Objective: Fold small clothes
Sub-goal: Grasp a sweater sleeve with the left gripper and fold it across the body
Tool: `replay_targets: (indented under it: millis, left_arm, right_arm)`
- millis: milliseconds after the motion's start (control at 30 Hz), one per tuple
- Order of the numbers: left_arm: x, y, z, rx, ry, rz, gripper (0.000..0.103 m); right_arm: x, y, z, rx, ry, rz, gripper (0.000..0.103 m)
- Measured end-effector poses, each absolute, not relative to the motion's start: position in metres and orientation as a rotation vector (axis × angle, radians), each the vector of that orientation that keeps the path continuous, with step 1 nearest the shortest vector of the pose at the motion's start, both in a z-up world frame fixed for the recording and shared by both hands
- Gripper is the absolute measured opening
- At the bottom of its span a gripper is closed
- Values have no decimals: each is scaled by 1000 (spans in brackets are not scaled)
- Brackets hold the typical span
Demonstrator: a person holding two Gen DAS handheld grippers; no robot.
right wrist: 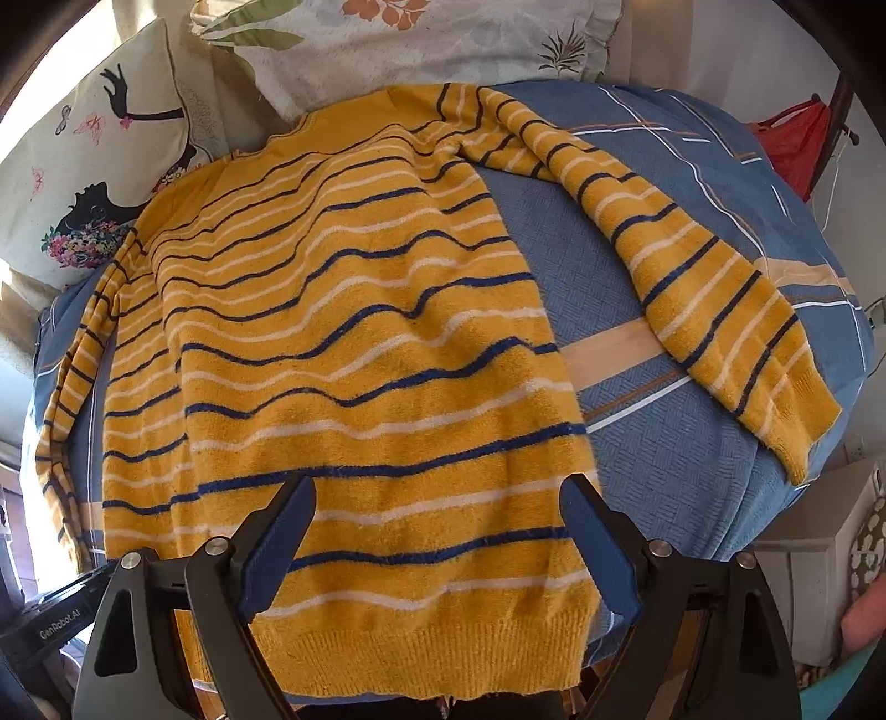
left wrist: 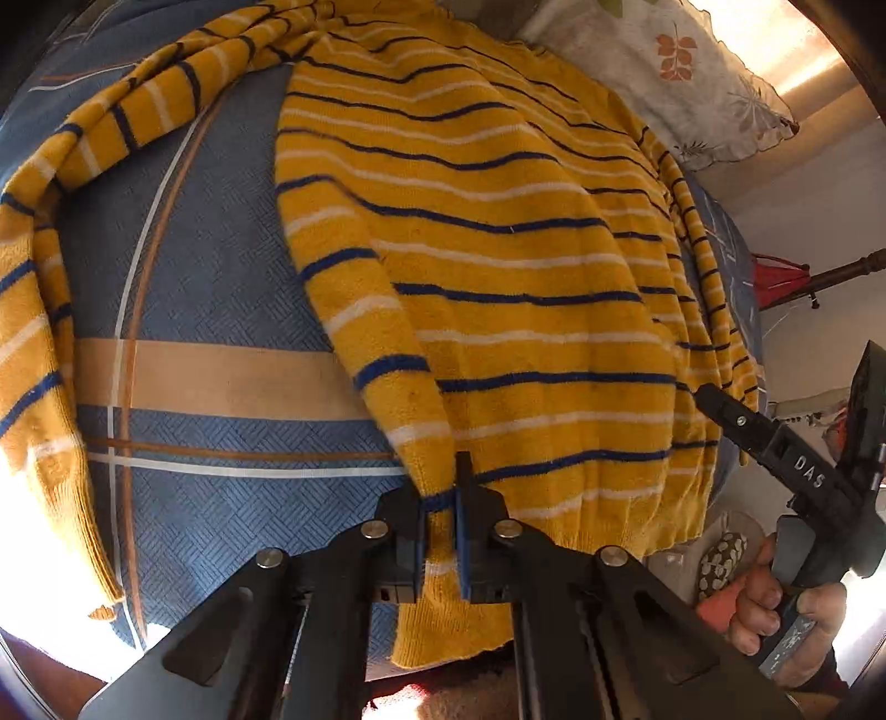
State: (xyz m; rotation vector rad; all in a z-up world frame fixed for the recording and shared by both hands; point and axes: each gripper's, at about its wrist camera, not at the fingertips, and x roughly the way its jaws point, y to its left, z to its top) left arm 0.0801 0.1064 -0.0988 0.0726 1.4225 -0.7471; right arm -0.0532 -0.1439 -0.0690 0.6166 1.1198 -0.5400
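Spread flat over a blue plaid bedspread (right wrist: 653,310): a yellow sweater (right wrist: 343,332) with navy and white stripes, hem toward the cameras, neckline toward the pillows.

Right wrist view, left to right: "GenRobot.AI" in white letters on a black tool body (right wrist: 58,631) at the lower left edge; above it a cream pillow (right wrist: 99,166) printed with a black silhouette figure and pink butterflies; next a floral pillow (right wrist: 421,44) at the head of the bed; then the sweater's body, and one sleeve (right wrist: 720,310) flung out across the bedspread, cuff near the mattress edge. Right gripper (right wrist: 437,548) spread wide over the hem, blue pads well apart, gripping nothing.

Left wrist view, left to right: a loose sleeve (left wrist: 50,288) draped down the left side; left gripper (left wrist: 440,531) clamped tight on a bunched fold of the sweater near the hem edge; at far right, "DAS" in white on the other tool's black arm (left wrist: 808,471), handle gripped by a bare hand (left wrist: 786,615).
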Motion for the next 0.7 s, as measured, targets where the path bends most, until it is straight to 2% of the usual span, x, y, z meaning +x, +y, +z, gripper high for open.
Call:
replay_targets:
  millis: [367, 533, 600, 633, 667, 700]
  left_arm:
    - [72, 180, -89, -68, 1376, -391, 9]
    - [54, 186, -73, -103, 1338, -312, 9]
    - [46, 182, -67, -103, 1323, -291, 9]
    - [43, 179, -64, -97, 1312, -281, 9]
    - [41, 180, -60, -88, 1302, -274, 9]
    - [39, 174, -57, -79, 1292, -269, 9]
  right_arm:
    - [-86, -232, -71, 713, 1057, -518, 93]
    - [-79, -231, -96, 768, 1117, -310, 81]
    - [-72, -220, -107, 753, 1165, -239, 72]
    - [-72, -215, -105, 702, 1161, -243, 59]
    - [-70, -210, -102, 653, 1170, -210, 18]
    - [-68, -208, -105, 657, 1195, -155, 10]
